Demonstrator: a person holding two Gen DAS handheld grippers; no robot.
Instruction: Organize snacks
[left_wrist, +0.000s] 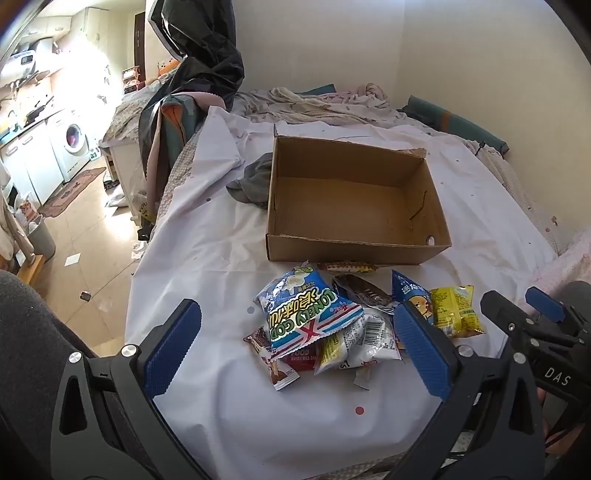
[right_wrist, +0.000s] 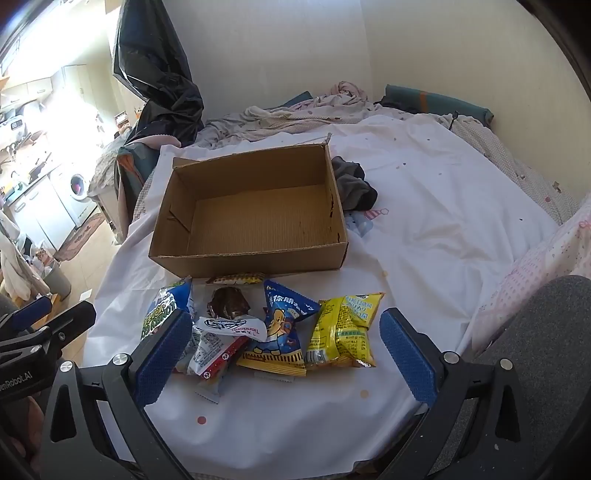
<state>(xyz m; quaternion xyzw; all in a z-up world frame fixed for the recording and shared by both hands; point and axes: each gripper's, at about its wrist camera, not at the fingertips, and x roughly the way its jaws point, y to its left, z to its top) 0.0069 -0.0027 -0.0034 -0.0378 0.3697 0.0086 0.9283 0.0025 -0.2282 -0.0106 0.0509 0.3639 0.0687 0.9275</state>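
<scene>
Snacks heaped before an open box.
Loose snack packets (right_wrist: 273, 332) lie piled just beside the empty cardboard box (right_wrist: 251, 214).

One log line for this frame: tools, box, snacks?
left tool open | right tool open | box empty | snacks piled before box, untouched

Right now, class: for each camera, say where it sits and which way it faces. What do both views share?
Left wrist: on the left hand-held gripper, facing forward over the snack pile toward the cardboard box; its blue fingers and the right hand-held gripper show.
Right wrist: on the right hand-held gripper, facing the same way; the left hand-held gripper shows at left.
Shared: box, snacks, white sheet.
</scene>
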